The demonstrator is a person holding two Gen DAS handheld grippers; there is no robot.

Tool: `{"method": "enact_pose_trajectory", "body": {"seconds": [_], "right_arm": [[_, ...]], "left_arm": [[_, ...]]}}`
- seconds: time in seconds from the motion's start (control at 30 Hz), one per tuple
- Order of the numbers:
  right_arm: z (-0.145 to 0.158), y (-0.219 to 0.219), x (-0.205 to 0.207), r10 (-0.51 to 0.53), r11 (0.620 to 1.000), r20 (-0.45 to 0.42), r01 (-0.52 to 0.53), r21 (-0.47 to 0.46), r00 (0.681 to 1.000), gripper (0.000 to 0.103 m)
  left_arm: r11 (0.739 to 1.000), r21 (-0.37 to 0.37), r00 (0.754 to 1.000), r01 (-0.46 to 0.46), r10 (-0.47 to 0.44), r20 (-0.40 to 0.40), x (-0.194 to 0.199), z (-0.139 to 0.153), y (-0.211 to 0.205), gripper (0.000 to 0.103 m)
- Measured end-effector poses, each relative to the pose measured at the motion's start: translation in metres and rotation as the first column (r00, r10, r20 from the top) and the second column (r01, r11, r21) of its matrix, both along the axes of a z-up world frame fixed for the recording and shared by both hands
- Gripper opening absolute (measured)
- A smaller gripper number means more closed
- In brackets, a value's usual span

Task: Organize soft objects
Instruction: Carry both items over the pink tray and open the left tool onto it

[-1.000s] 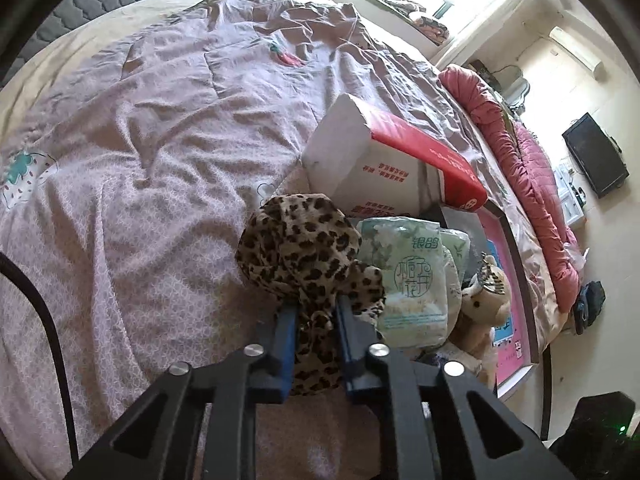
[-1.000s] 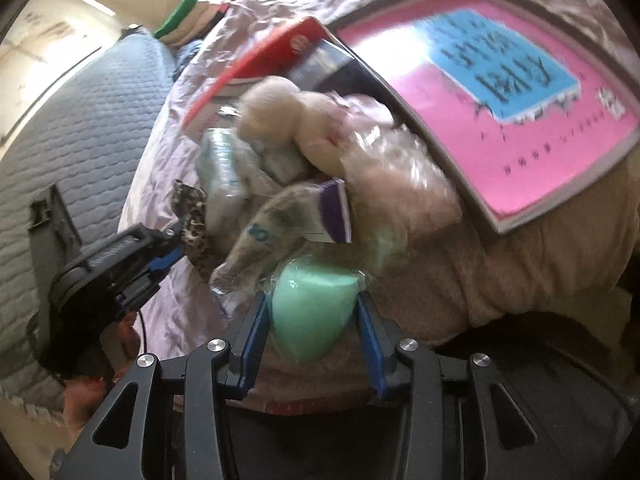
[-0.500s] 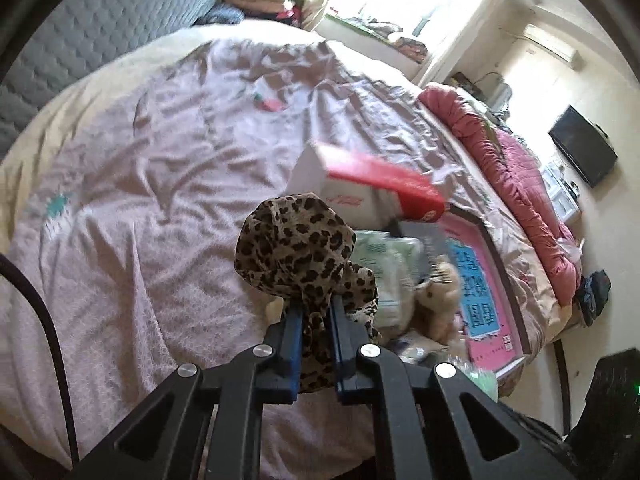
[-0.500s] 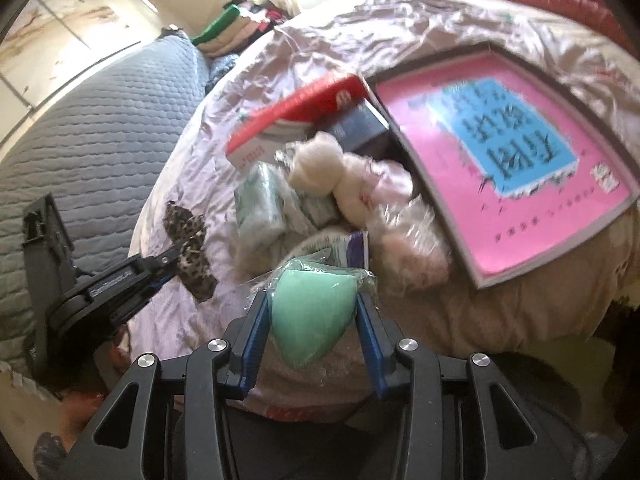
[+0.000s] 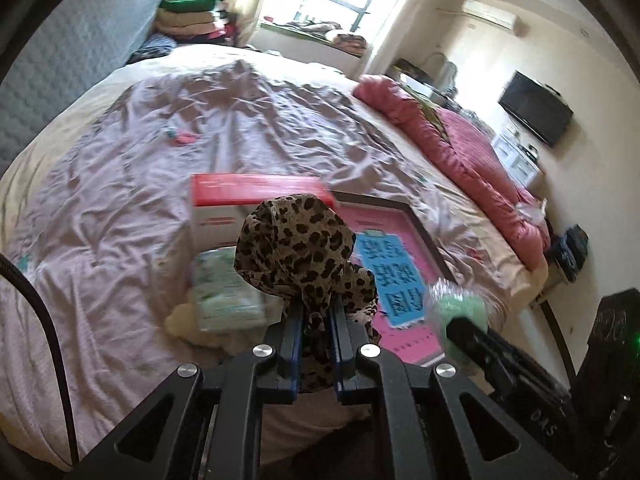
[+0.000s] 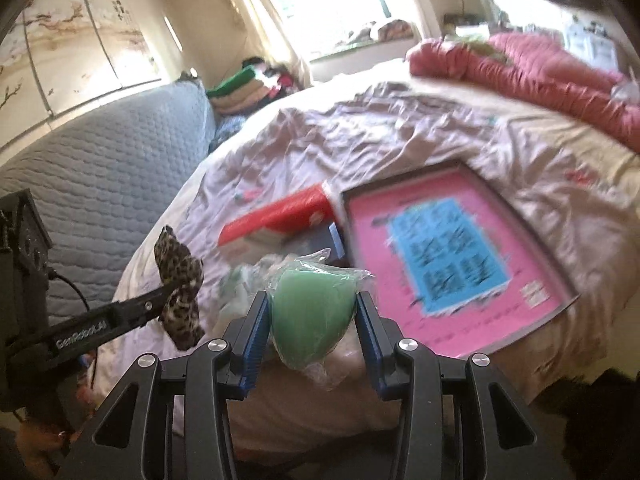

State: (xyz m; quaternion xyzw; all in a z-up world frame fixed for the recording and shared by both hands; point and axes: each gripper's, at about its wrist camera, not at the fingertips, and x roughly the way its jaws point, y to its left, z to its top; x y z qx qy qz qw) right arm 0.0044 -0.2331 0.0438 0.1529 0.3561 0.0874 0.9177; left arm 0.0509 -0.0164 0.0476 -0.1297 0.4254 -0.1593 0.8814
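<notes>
Both grippers have risen above the bed [image 5: 120,240]. The left gripper [image 5: 316,316] pinches a leopard-print cloth [image 5: 296,252]; the right gripper [image 6: 310,312] clamps a bagged green sponge [image 6: 312,312]. Below and beyond them lie a red-and-white box [image 5: 224,200], a pink framed board [image 6: 440,264] and a tissue pack [image 5: 220,284]. Both point downward.

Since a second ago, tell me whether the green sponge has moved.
Yes. The green sponge, clamped in the right gripper, has risen: it sat low beside the pile earlier, and now hangs above it, with the red box further below.
</notes>
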Motion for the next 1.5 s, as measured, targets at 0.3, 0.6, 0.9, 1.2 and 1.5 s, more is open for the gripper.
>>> {"method": "enact_pose_trajectory", "body": {"seconds": [0.3, 0.6, 0.9, 1.2, 1.5], "right_arm": [[-0.001, -0.063, 0.003, -0.096, 0.995, 0.037, 0.096, 0.007, 0.995, 0.044], [-0.015, -0.111, 0.014, -0.141, 0.99, 0.029, 0.141, 0.008, 0.99, 0.044], [-0.041, -0.134, 0.03, -0.162, 0.987, -0.038, 0.161, -0.026, 0.986, 0.044], [-0.067, -0.146, 0.041, -0.172, 0.985, -0.107, 0.171, -0.022, 0.979, 0.044], [-0.09, -0.152, 0.049, -0.178, 0.984, -0.174, 0.174, -0.036, 0.969, 0.045]], "left_arm": [[0.994, 0.024, 0.994, 0.107, -0.107, -0.008, 0.003, 0.0, -0.062, 0.012], [0.976, 0.037, 0.975, 0.213, -0.21, -0.065, 0.016, -0.021, -0.131, 0.012], [0.953, 0.058, 0.946, 0.299, -0.288, -0.15, 0.024, -0.054, -0.171, 0.012], [0.936, 0.086, 0.922, 0.341, -0.315, -0.224, 0.034, -0.078, -0.188, 0.012], [0.93, 0.093, 0.906, 0.356, -0.318, -0.28, 0.045, -0.095, -0.196, 0.012]]}}
